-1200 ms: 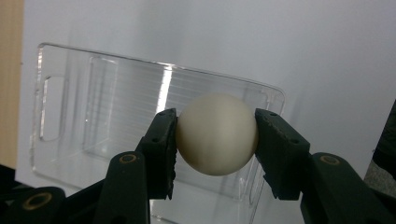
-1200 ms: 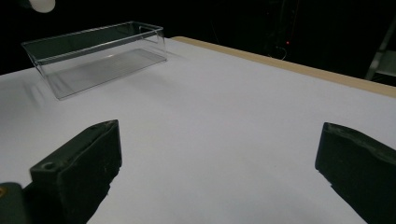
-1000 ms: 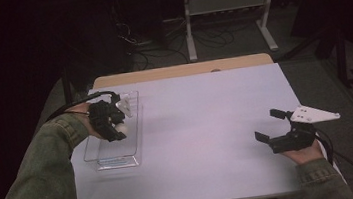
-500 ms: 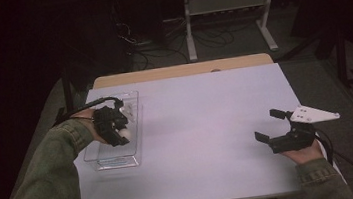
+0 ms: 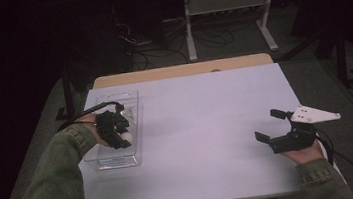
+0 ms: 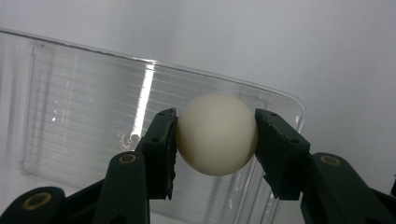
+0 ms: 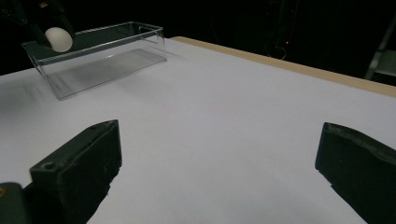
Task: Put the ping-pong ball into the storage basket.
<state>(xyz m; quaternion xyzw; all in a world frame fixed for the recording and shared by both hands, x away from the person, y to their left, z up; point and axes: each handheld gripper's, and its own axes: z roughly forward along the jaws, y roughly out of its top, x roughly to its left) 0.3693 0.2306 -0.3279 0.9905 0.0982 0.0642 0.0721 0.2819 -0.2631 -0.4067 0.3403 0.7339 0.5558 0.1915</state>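
Observation:
A white ball (image 6: 217,134) sits pinched between the two black jaws of my left gripper (image 6: 215,140), which is shut on it. In the high view that gripper (image 5: 121,137) hangs over the clear plastic bin (image 5: 102,161) at the table's left, the ball (image 5: 127,135) just above the bin's floor. From the right gripper view the ball (image 7: 58,38) shows at the bin's (image 7: 116,51) near end. My right gripper (image 5: 273,126) rests open near the table's right front, nothing between its jaws (image 7: 215,172).
The white table (image 5: 207,126) stretches wide between the two hands. Its far edge is a wooden strip (image 5: 181,70). Beyond it stand a metal rack (image 5: 227,8) and floor cables in the dark.
My left hand has sunk with the ball, down into the clear bin and a little toward its near end. The right gripper has stayed put.

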